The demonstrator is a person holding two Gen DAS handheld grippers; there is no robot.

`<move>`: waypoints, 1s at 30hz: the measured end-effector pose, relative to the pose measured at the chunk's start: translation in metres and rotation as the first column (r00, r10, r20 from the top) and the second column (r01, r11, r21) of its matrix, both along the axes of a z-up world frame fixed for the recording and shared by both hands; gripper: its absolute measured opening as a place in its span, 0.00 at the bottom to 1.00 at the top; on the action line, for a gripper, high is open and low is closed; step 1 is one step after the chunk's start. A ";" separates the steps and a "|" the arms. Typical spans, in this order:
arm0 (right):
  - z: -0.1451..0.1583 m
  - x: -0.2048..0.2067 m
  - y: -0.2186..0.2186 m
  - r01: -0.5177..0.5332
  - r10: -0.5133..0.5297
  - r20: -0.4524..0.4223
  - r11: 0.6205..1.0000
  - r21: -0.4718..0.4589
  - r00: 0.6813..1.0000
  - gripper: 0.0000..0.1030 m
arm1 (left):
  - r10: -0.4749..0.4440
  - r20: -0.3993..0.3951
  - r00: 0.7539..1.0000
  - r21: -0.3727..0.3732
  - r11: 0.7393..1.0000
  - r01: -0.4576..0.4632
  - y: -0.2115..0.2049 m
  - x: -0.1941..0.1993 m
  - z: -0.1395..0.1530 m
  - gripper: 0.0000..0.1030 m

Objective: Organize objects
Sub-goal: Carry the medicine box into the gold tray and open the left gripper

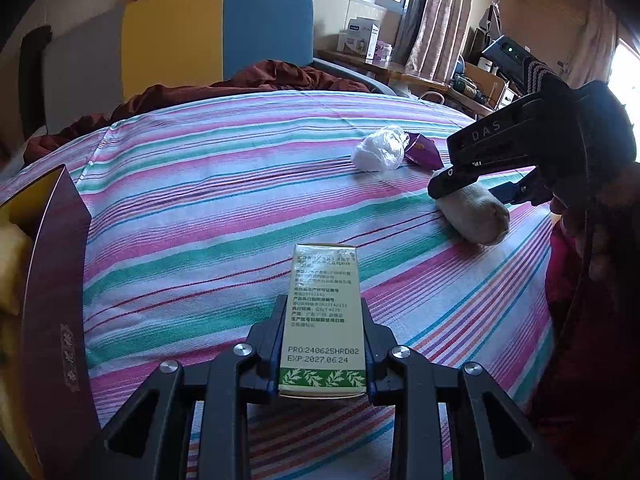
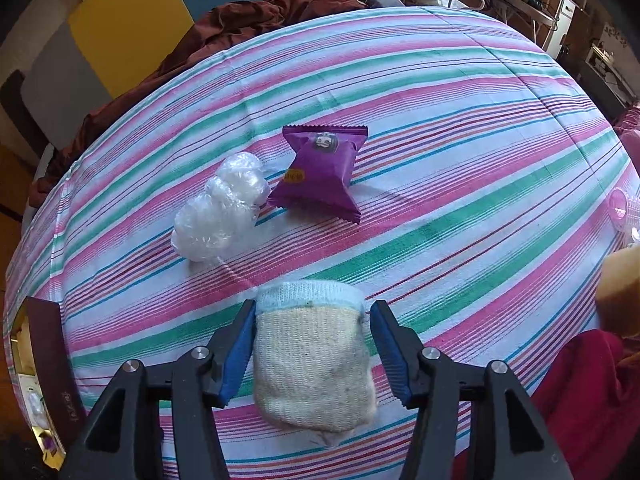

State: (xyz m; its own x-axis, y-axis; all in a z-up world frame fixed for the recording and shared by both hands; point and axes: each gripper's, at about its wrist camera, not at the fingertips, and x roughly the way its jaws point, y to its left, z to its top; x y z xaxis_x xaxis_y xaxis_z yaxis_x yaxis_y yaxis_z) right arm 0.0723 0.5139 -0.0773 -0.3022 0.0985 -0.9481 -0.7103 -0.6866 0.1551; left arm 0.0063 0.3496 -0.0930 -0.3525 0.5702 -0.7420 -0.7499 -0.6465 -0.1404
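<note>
My left gripper [image 1: 323, 312] is shut on a green-and-white carton [image 1: 323, 320] and holds it above the striped bed sheet [image 1: 224, 208]. My right gripper [image 2: 312, 312] is open, its blue pads either side of a rolled beige sock [image 2: 314, 364] lying on the sheet; the left pad is close to it, the right pad apart. The same sock [image 1: 476, 212] and the right gripper [image 1: 472, 178] show at the right of the left wrist view. A purple snack packet [image 2: 320, 172] and a crumpled clear plastic bag [image 2: 222, 212] lie further out on the sheet.
A dark red box [image 1: 56, 300] with a yellow lining stands open at the left edge; it also shows in the right wrist view [image 2: 48, 360]. A maroon blanket [image 1: 248, 80] is bunched at the bed's far end. A red garment [image 2: 592, 392] lies at the right. A cluttered desk [image 1: 400, 68] stands beyond.
</note>
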 end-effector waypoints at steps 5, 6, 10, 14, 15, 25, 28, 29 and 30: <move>-0.004 -0.007 -0.009 -0.046 0.045 0.047 0.999 0.011 0.998 0.58 | -0.001 -0.003 1.000 -0.002 1.000 0.001 0.000 0.000 0.000 0.31; -0.004 -0.007 -0.009 -0.051 0.050 0.052 0.999 0.013 0.997 0.57 | -0.002 -0.006 1.000 -0.004 1.000 0.002 0.000 0.000 0.000 0.31; -0.002 -0.011 -0.015 -0.084 0.082 0.054 0.996 0.035 0.995 0.50 | -0.004 -0.013 1.000 -0.010 1.000 0.004 0.000 -0.001 -0.001 0.31; -0.001 -0.016 -0.021 -0.135 0.135 0.000 0.991 -0.010 0.991 0.50 | -0.002 -0.014 1.000 -0.030 1.000 0.002 0.001 -0.001 0.002 0.29; -0.002 -0.018 -0.024 -0.150 0.150 0.011 0.989 -0.004 0.989 0.50 | 0.002 -0.010 1.000 -0.035 0.999 -0.002 0.001 -0.001 0.002 0.29; -0.004 -0.026 -0.036 -0.194 0.191 0.059 0.980 0.038 0.980 0.51 | 0.064 -0.076 0.995 -0.032 0.997 -0.067 -0.021 0.011 0.040 0.29; -0.005 -0.028 -0.038 -0.200 0.197 0.075 0.979 0.047 0.978 0.52 | 0.082 -0.118 0.990 -0.005 0.997 -0.083 -0.031 0.016 0.058 0.29; -0.005 -0.029 -0.040 -0.205 0.201 0.080 0.977 0.052 0.976 0.52 | 0.088 -0.126 0.988 0.003 0.996 -0.088 -0.035 0.017 0.063 0.29; -0.005 -0.030 -0.041 -0.211 0.205 0.087 0.976 0.058 0.975 0.53 | 0.096 -0.135 0.986 0.010 0.995 -0.096 -0.039 0.018 0.068 0.29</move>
State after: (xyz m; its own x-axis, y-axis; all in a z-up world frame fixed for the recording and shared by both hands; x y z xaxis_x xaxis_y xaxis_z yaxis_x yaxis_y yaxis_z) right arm 0.0422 0.4728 -0.0826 -0.2462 0.1052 -0.9635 -0.5590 -0.8275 0.0525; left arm 0.0240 0.3111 -0.0253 -0.5027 0.5317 -0.6817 -0.6968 -0.7159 -0.0446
